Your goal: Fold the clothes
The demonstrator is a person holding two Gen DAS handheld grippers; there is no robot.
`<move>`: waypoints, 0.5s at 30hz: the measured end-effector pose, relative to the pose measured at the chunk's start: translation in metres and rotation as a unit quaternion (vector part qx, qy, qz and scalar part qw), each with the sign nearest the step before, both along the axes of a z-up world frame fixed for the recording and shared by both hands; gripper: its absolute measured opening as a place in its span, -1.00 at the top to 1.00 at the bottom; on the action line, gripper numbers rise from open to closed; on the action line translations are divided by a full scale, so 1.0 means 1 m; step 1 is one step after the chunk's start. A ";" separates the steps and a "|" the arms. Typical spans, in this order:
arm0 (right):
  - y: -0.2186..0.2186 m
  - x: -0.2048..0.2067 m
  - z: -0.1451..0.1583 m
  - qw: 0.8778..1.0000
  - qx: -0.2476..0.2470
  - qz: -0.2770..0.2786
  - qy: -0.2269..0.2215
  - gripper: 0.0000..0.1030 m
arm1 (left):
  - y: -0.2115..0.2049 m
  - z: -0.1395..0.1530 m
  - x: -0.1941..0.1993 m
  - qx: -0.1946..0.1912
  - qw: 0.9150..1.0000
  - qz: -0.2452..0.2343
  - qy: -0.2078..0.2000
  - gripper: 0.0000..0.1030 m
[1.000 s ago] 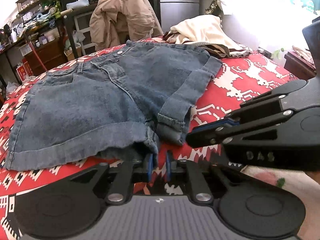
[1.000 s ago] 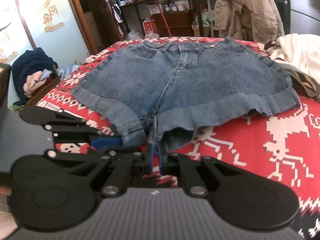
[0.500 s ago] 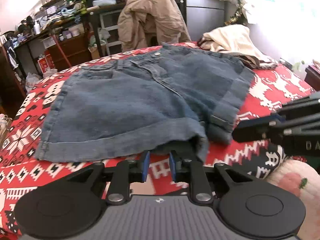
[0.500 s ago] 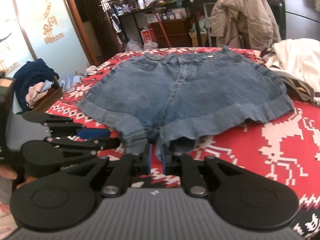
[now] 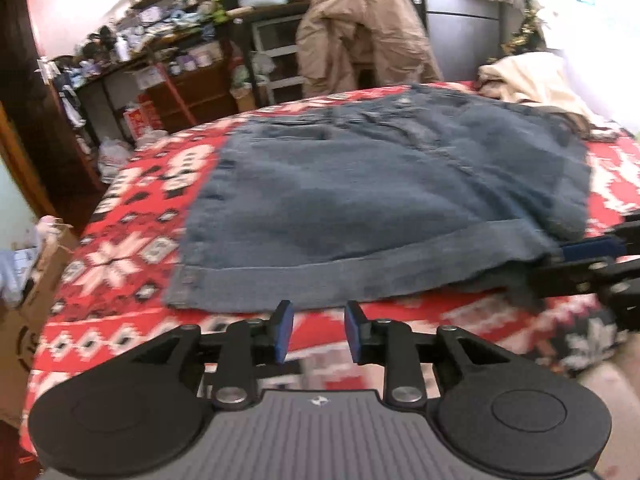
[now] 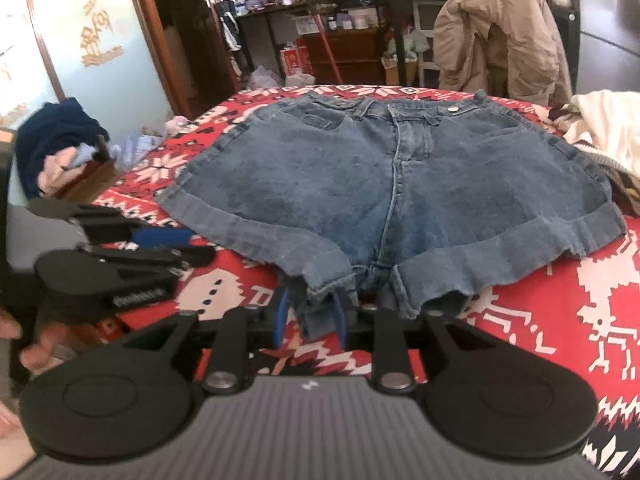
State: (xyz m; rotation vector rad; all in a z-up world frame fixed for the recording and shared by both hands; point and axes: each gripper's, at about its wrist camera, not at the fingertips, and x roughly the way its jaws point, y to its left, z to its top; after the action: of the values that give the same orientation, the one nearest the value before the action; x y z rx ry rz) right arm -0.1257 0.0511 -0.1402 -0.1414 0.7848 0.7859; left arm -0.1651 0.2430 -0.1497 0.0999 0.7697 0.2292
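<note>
A pair of blue denim shorts (image 5: 380, 200) (image 6: 400, 192) lies flat on the red patterned blanket (image 5: 132, 248) (image 6: 600, 312), waistband at the far side. My left gripper (image 5: 316, 330) sits just short of the left leg's cuffed hem. Its jaws are opening with nothing between them. It also shows in the right wrist view as the left gripper (image 6: 200, 245), beside that hem. My right gripper (image 6: 311, 316) is at the crotch, jaws opening. A fold of hem hangs loosely between its blue pads (image 6: 282, 316). The right gripper (image 5: 550, 262) shows at the left wrist view's right edge.
A beige jacket (image 6: 500, 32) hangs over a chair behind the bed. A cream garment (image 6: 604, 132) lies at the blanket's far right. A box of clothes (image 6: 60, 160) stands off the left edge, with cluttered shelves (image 5: 180, 52) beyond. A hand (image 6: 36, 352) holds the left gripper.
My left gripper slid left along the hem, away from the crotch, and opened off the fabric. The right gripper's jaws spread apart around the crotch fold.
</note>
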 end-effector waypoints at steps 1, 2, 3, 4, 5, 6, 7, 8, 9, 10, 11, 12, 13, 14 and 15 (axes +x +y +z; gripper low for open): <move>0.002 0.001 -0.001 1.000 -0.006 -0.005 -0.003 0.48 | 0.008 0.000 -0.001 0.009 1.000 0.007 -0.001 0.41; 0.003 0.002 -0.002 1.000 -0.011 -0.009 -0.004 0.48 | 0.016 0.000 -0.002 0.017 1.000 0.014 -0.002 0.41; 0.004 0.003 -0.003 1.000 -0.014 -0.015 -0.005 0.49 | 0.025 -0.001 -0.003 0.021 1.000 0.019 -0.001 0.41; 0.004 0.003 -0.002 1.000 -0.014 -0.020 -0.006 0.49 | 0.034 -0.002 -0.004 0.025 0.999 0.025 -0.001 0.41; 0.003 0.004 -0.002 1.000 -0.014 -0.026 -0.006 0.49 | 0.042 -0.003 -0.004 0.029 0.999 0.030 0.000 0.41; 0.002 0.005 -0.002 0.999 -0.014 -0.032 -0.007 0.49 | 0.051 -0.003 -0.005 0.033 0.999 0.036 0.001 0.41; 0.000 0.007 -0.002 0.999 -0.013 -0.038 -0.009 0.49 | 0.060 -0.004 -0.006 0.037 0.998 0.041 0.002 0.41; -0.001 0.007 -0.001 0.999 -0.013 -0.042 -0.011 0.50 | 0.069 -0.005 -0.007 0.041 0.998 0.046 0.003 0.41; -0.002 0.008 -0.001 0.999 -0.013 -0.044 -0.012 0.50 | 0.073 -0.007 -0.006 0.048 0.998 0.044 0.006 0.41; -0.003 0.010 0.000 0.999 -0.013 -0.045 -0.011 0.50 | 0.075 -0.009 -0.005 0.057 0.998 0.040 0.010 0.41; -0.003 0.011 0.001 0.999 -0.012 -0.046 -0.010 0.50 | 0.078 -0.011 -0.004 0.066 0.997 0.036 0.013 0.40; -0.003 0.012 0.001 0.999 -0.012 -0.046 -0.009 0.50 | 0.079 -0.014 -0.003 0.078 0.996 0.028 0.014 0.40; -0.003 0.014 0.001 0.999 -0.010 -0.047 -0.007 0.50 | 0.078 -0.015 -0.002 0.092 0.996 0.019 0.013 0.41; -0.003 0.014 0.001 0.999 -0.009 -0.048 -0.005 0.50 | 0.077 -0.016 0.000 0.105 0.994 0.011 0.014 0.41; -0.003 0.014 0.001 0.999 -0.008 -0.048 -0.005 0.50 | 0.075 -0.017 0.002 0.117 0.993 0.002 0.016 0.42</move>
State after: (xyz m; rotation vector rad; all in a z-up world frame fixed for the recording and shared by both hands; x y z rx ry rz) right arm -0.1112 0.0479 -0.1388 -0.1206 0.7833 0.6871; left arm -0.1634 0.3179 -0.1665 0.3247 0.7724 0.3220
